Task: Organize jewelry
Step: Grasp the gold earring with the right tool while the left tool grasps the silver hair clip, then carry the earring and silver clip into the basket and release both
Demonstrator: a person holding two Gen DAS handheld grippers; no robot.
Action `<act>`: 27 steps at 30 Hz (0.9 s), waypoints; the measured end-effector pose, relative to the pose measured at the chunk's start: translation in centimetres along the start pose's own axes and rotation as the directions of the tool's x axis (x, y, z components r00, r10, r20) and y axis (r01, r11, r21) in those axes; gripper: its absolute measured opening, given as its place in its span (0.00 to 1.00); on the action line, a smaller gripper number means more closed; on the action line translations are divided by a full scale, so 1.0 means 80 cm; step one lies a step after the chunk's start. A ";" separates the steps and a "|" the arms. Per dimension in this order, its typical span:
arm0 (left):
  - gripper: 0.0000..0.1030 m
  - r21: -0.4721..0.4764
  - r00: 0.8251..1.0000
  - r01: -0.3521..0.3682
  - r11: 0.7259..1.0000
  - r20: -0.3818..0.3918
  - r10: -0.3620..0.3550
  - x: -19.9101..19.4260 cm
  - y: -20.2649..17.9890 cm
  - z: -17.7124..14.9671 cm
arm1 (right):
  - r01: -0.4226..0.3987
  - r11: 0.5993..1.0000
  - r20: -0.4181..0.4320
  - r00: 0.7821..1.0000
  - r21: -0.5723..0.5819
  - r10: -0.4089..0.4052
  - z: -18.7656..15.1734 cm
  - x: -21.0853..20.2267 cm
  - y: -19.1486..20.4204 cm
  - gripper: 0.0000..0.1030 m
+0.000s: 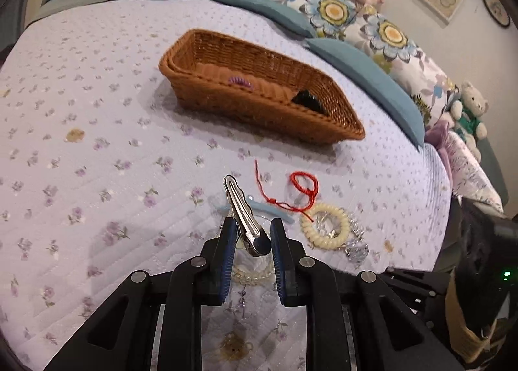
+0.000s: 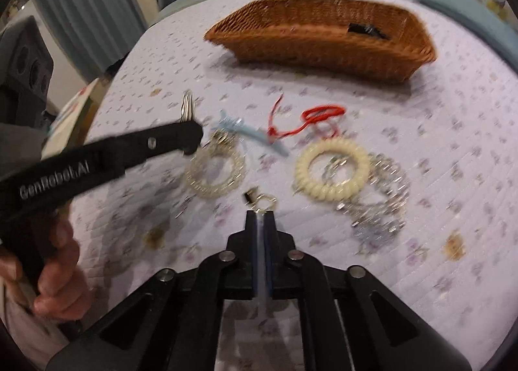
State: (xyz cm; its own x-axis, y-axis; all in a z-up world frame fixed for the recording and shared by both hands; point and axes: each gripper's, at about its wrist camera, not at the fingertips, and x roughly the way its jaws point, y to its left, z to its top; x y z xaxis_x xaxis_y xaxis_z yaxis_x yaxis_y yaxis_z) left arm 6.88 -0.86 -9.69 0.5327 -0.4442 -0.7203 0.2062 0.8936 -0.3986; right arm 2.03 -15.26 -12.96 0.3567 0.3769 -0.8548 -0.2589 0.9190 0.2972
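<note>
Floral quilted bed (image 1: 97, 86) bears wicker basket (image 1: 259, 105), red cord (image 1: 291, 192), cream coil tie (image 1: 325, 225)

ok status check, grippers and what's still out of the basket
Left gripper shut on silver hair clip. Right gripper shut on small earring. Red string, cream hair tie loose. Path to basket clear.

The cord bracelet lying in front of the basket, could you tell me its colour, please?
Red. The cord bracelet shows best in the left wrist view.
</note>
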 end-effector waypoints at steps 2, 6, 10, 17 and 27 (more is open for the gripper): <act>0.21 -0.010 1.000 0.004 1.000 0.010 -0.004 -0.004 0.004 0.003 | 0.007 1.000 0.003 1.000 -0.009 -0.007 0.000 -0.001 0.002 0.54; 0.21 -0.013 0.999 0.018 1.000 0.029 -0.018 -0.012 0.004 0.006 | 0.072 0.995 0.006 0.997 -0.064 -0.072 0.007 0.005 0.011 0.55; 0.21 -0.007 0.999 0.028 1.000 0.037 -0.028 -0.016 0.004 0.008 | 0.092 0.990 -0.005 0.996 -0.103 -0.093 0.016 0.022 0.022 0.40; 0.21 -0.010 0.998 0.040 0.999 0.044 -0.039 -0.020 0.008 0.010 | 0.139 0.973 0.030 0.990 -0.184 -0.135 0.009 0.019 0.041 0.22; 0.21 0.012 0.993 0.093 0.996 0.077 -0.094 -0.043 0.001 0.026 | 0.115 0.985 0.130 0.987 -0.125 -0.099 0.026 -0.051 0.032 0.22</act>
State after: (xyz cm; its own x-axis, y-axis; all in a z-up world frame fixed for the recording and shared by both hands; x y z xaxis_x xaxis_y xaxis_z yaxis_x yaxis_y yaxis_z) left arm 6.73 0.89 -6.07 0.5730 -0.5196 -0.6338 0.2646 0.8492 -0.4570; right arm 1.79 -14.24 -7.81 0.4940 0.2958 -0.8176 -0.3261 0.9347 0.1412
